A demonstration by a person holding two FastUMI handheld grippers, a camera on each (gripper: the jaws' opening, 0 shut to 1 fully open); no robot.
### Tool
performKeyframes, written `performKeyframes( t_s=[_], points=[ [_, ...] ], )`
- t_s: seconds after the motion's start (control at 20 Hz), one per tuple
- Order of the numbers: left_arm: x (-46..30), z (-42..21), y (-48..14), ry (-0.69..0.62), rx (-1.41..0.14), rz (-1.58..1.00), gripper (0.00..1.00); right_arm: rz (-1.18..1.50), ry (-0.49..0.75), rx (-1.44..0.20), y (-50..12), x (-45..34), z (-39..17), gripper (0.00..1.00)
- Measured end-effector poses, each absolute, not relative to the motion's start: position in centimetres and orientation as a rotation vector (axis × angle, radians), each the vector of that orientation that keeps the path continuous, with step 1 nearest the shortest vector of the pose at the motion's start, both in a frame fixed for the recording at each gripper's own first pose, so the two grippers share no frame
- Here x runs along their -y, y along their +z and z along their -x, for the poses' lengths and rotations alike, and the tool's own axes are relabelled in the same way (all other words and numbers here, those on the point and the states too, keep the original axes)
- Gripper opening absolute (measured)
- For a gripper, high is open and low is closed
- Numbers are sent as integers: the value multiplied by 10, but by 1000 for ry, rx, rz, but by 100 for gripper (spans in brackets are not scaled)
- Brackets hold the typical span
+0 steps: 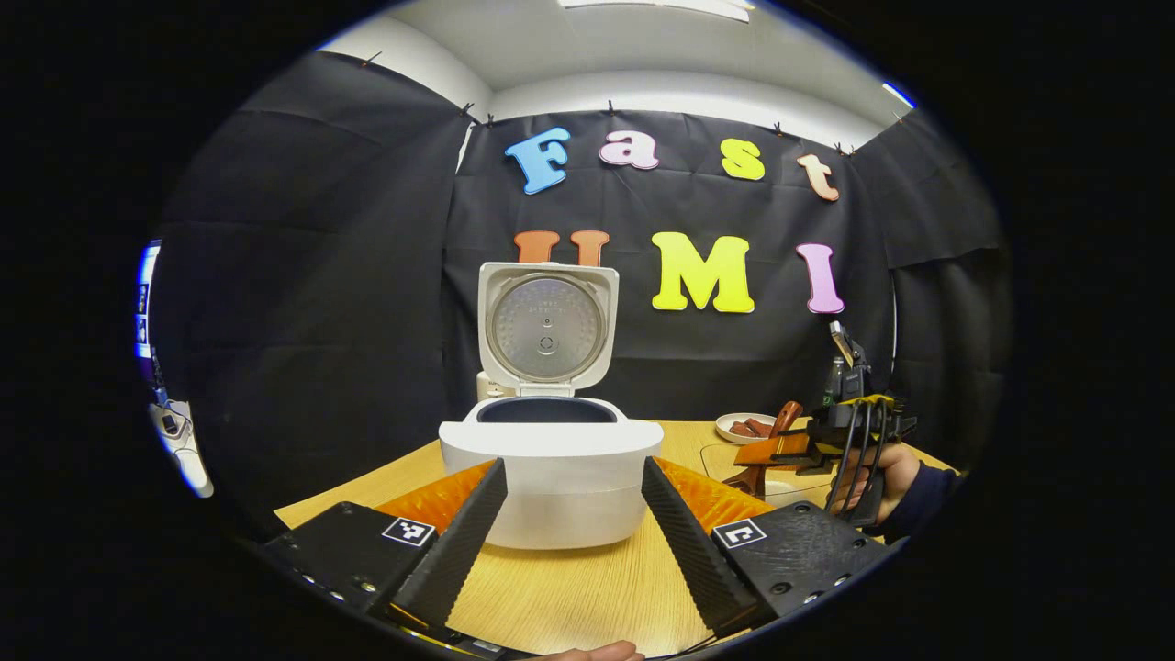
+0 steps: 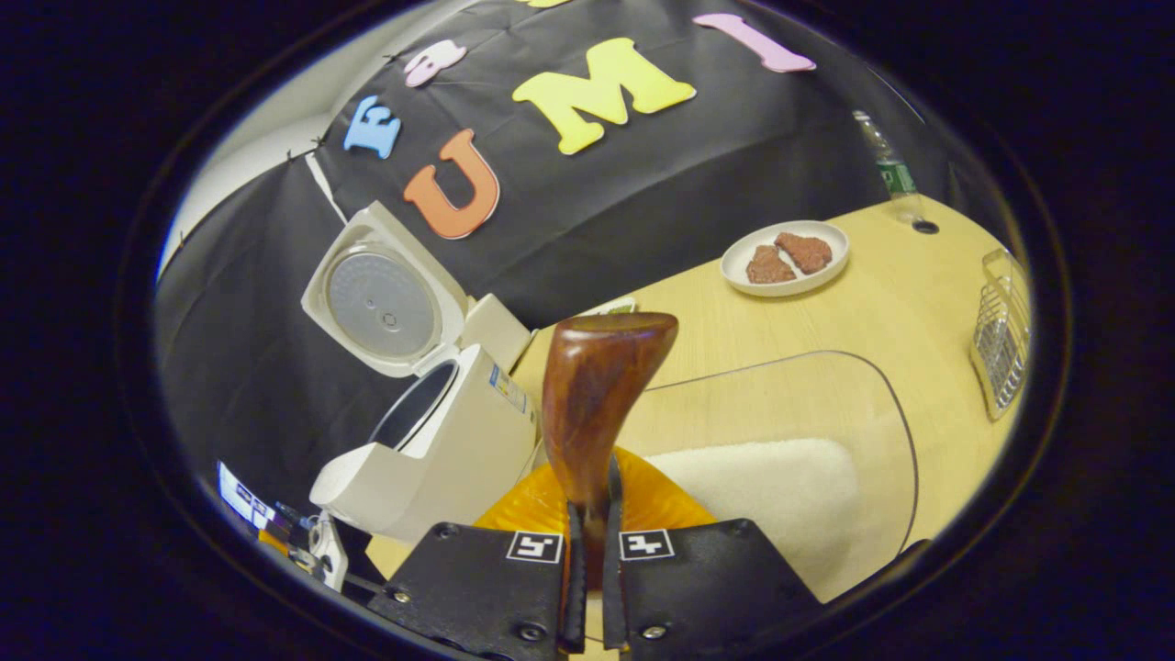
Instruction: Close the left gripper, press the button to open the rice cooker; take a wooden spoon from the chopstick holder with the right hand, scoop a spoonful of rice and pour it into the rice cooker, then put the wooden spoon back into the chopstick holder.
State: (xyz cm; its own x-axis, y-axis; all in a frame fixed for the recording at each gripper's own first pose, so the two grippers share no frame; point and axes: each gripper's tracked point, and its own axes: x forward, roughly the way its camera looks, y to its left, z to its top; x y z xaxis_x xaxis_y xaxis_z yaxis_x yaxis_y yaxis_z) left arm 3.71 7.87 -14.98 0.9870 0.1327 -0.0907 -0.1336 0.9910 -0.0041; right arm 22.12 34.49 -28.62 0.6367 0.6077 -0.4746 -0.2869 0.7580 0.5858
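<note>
Two grippers work a booth kitchen as the rice cooker (image 1: 551, 459) stands on the wooden surface (image 1: 569, 588) with its lid (image 1: 548, 326) swung fully upright and the pot mouth exposed. The left gripper (image 1: 574, 514) hangs just in front of the cooker, its fingers spread wide and grasping nothing. The right gripper (image 2: 592, 588) has its fingers clenched on the wooden spoon (image 2: 597, 404), which rises straight ahead from between them; the spoon's long axis runs along the line of the fingers, its broad rounded end pointing away from the hand, over a clear container (image 2: 808, 459) of white rice (image 2: 762, 487) that sits just right of the cooker. In the left gripper view, the right gripper (image 1: 789, 450) and the hand (image 1: 881, 477) holding it sit to the cooker's right, with the spoon angled up and toward the back wall. The step in hand appears to be the scoop: it would go best if the bowl end is tipped down into the rice, levelled before lifting so grains stay put, then carried over the rim of the open pot. Farther back are a plate (image 2: 785, 262) with brown pieces, a bottle (image 2: 886, 161) and a wire holder (image 2: 1001, 335).
</note>
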Motion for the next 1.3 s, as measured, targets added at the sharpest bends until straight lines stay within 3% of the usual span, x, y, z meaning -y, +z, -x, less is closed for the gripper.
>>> performKeyframes(
  t_s=[0.9, 1.3],
  points=[
    [-85, -34, -153, 130, -130, -1, 94, -900, 372, -486, -222, -236, -250, 9],
    [-99, -19, -150, 134, -131, -20, 94, -1403, 445, -473, -152, -207, -267, 8]
  ],
)
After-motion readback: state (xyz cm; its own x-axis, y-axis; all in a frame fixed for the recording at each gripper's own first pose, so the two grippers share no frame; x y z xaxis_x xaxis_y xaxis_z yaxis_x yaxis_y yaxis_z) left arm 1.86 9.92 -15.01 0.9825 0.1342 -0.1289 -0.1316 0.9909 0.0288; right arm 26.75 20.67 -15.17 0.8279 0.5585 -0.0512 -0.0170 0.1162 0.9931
